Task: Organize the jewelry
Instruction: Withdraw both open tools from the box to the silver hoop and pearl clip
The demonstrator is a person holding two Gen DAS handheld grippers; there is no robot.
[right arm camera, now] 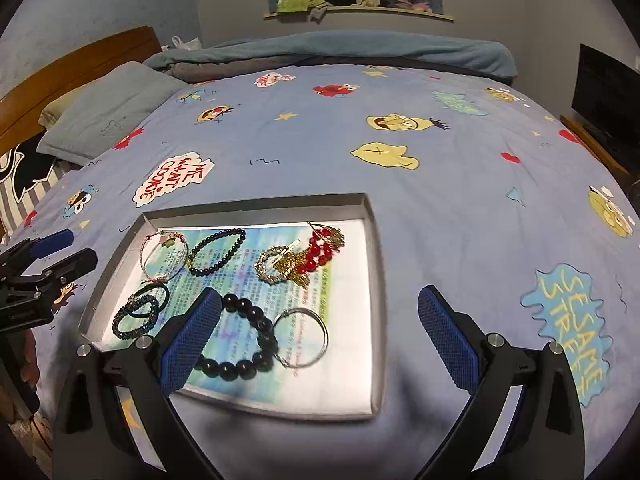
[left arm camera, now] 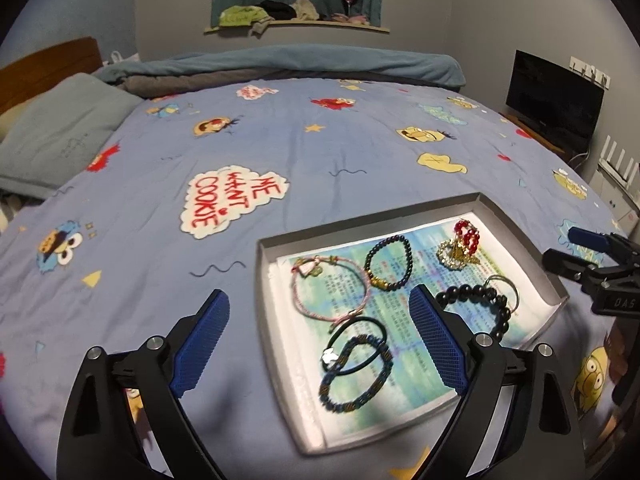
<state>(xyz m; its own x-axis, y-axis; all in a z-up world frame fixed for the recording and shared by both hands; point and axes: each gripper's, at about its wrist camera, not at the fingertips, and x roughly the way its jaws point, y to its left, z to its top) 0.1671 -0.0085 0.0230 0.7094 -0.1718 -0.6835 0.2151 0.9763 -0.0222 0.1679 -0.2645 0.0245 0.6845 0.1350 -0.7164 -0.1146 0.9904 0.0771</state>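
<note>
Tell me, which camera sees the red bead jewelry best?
The right wrist view: the red bead jewelry lies flat in the tray, near the picture's middle, nothing covering it. The left wrist view shows it too, but smaller, off toward the tray's far corner.

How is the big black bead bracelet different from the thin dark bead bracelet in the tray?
The big black bead bracelet has large, glossy beads; the thin dark bead bracelet has far smaller ones. The big one lies at the near side of the tray, touching a metal ring; the thin one lies farther back. Both lie flat on printed paper.
</note>
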